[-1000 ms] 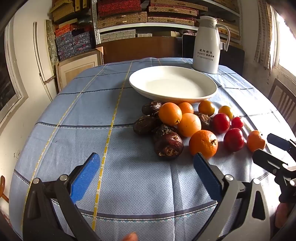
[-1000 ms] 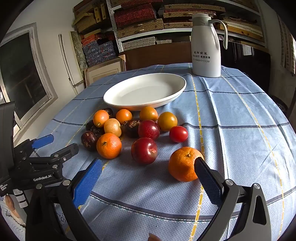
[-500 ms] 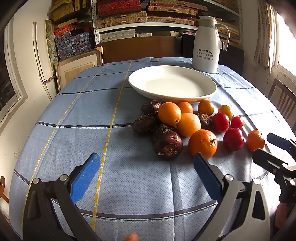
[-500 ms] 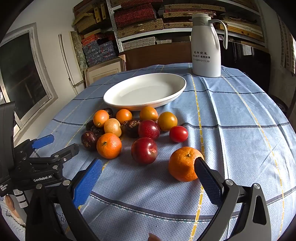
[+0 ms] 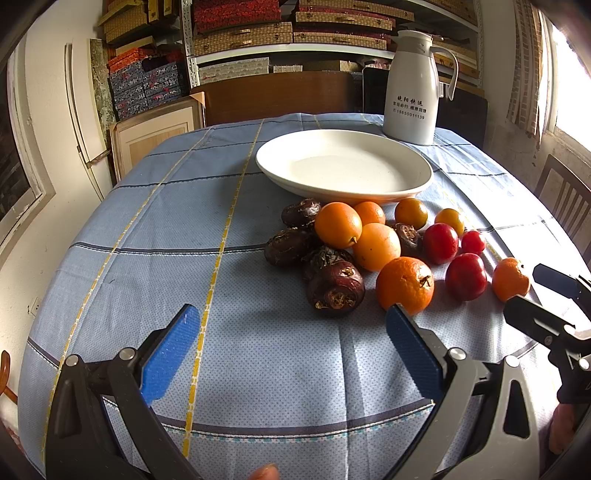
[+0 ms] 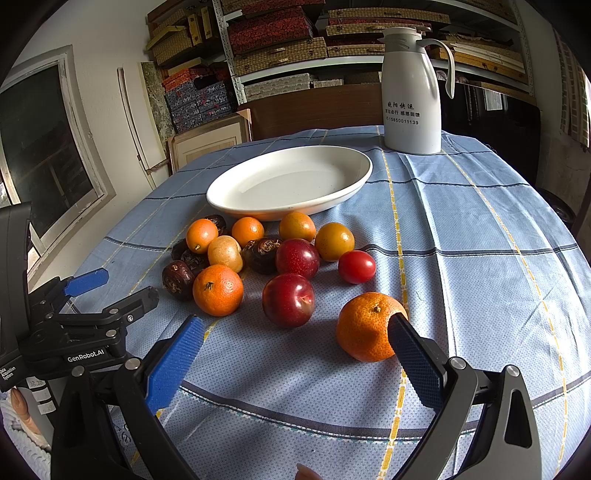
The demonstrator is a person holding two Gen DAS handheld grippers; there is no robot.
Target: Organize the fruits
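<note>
Fruit pile crowds the near rim of the white plate (image 5: 343, 192)

Bare blue tablecloth (image 5: 155, 229) lies open left of the fruit cluster (image 5: 373, 251) and around the plate's left side; a white jug (image 5: 412, 88) stands close behind the plate's far right edge

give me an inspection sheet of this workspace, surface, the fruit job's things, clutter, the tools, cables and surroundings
Surface: round table under a blue checked tablecloth, lit from the window side.
Job's things: white oval plate with nothing in it; fruit pile on the cloth in front of it: oranges, red plums, dark wrinkled fruits, one small red tomato; a mandarin sits apart, nearest the right tool.
Clutter: white thermos jug behind the plate.
Grippers: left tool open, holding nothing; right tool open, holding nothing.
Cables: nothing seen.
Surroundings: shelves of stacked boxes, wooden chair, window at the side.
</note>
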